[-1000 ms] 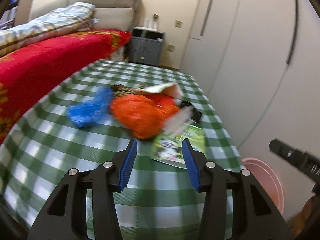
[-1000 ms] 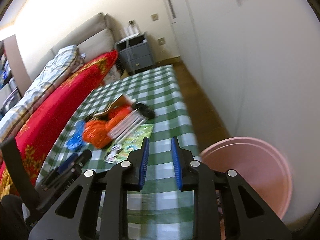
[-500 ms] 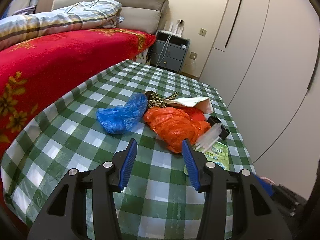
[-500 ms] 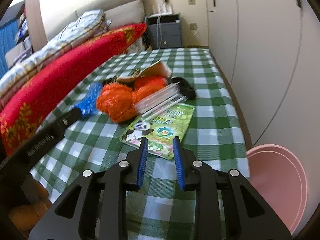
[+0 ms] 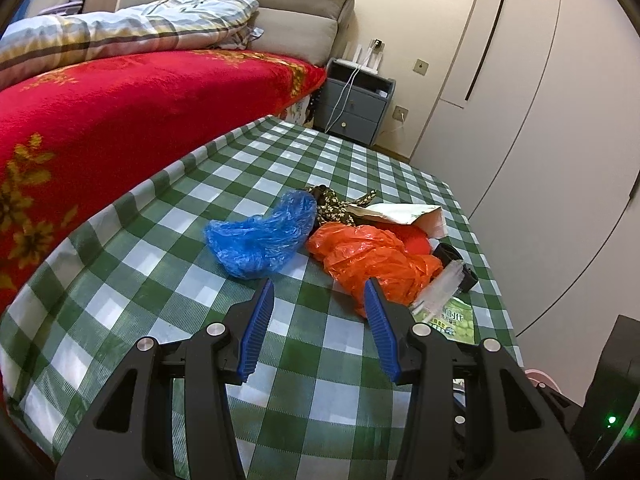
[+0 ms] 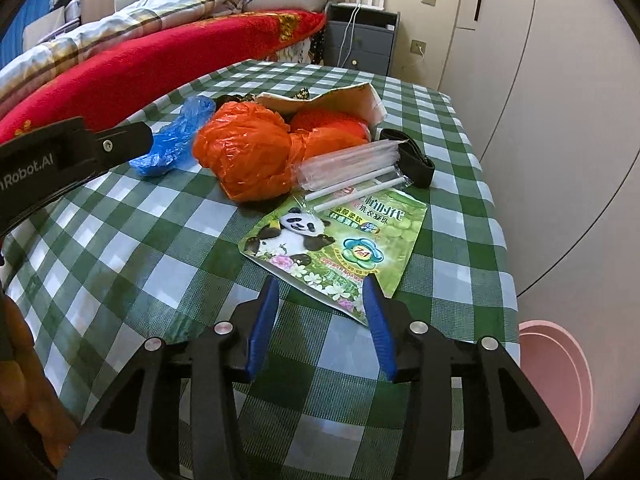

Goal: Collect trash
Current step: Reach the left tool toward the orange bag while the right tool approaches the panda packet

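A pile of trash lies on the green checked tablecloth (image 5: 168, 264): a blue plastic bag (image 5: 262, 236), an orange plastic bag (image 5: 372, 260), a torn paper wrapper (image 5: 408, 214), clear straw packs (image 6: 352, 168), a black strap (image 6: 416, 160) and a green panda pouch (image 6: 340, 240). My left gripper (image 5: 319, 300) is open and empty, just short of the blue and orange bags. My right gripper (image 6: 320, 292) is open and empty, its tips over the near edge of the panda pouch. The blue bag (image 6: 176, 144) and orange bag (image 6: 252, 156) also show in the right wrist view.
A pink basin (image 6: 556, 384) stands on the floor right of the table. A bed with a red blanket (image 5: 100, 112) runs along the left. A grey nightstand (image 5: 356, 108) is at the back. White wardrobe doors (image 5: 552, 100) close the right side.
Both grippers have swung left toward the trash pile and come closer to it. My right gripper's jaws have opened wider. The trash has not moved.
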A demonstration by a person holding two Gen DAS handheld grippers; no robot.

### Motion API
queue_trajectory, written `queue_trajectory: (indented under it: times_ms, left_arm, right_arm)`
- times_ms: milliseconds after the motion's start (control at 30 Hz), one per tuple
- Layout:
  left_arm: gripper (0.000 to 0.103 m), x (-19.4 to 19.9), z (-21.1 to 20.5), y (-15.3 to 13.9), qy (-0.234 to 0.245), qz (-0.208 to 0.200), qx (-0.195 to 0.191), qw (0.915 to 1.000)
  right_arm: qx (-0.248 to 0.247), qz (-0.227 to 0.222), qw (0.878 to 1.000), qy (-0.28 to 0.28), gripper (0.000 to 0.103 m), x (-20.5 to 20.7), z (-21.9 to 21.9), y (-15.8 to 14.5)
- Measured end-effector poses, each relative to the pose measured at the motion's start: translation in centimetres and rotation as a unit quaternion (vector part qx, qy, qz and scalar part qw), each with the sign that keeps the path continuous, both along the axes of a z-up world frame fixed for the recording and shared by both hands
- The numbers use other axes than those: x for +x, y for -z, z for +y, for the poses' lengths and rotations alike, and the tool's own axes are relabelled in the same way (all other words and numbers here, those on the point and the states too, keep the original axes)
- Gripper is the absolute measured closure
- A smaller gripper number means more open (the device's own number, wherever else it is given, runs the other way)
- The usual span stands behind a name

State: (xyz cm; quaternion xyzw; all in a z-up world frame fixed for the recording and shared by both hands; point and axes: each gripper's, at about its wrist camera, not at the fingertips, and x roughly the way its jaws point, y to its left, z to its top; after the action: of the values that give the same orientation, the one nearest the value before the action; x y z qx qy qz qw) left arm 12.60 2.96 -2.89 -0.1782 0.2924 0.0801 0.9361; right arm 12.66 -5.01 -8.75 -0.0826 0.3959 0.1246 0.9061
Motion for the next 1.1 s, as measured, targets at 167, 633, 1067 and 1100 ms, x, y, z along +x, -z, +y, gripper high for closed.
queue_trajectory:
  times_ms: [167,633,1067,1100]
  left_arm:
    - [0.057,1.5,0.0,0.2,0.022,0.006,-0.002,0.9997]
    - [0.047,5.4,-0.8,2.0,0.066,0.021,-0.042,0.9967]
    - [0.061,6.3,-1.1,2.6,0.08,0.03,-0.047,0.9953]
    - [0.065,6.3,-1.2,2.5,0.082,0.03,-0.045,0.9952]
  right_arm:
    - [0.019,0.003,1.0,0.001,0.077,0.2,-0.2,0.1]
    - [0.032,0.005,0.999,-0.017,0.102,0.1,0.3,0.4]
    - [0.038,0.0,0.999,0.009,0.078,1.1,-0.5,0.1]
    - [0.036,0.002,0.999,0.007,0.077,1.2,-0.4,0.1]
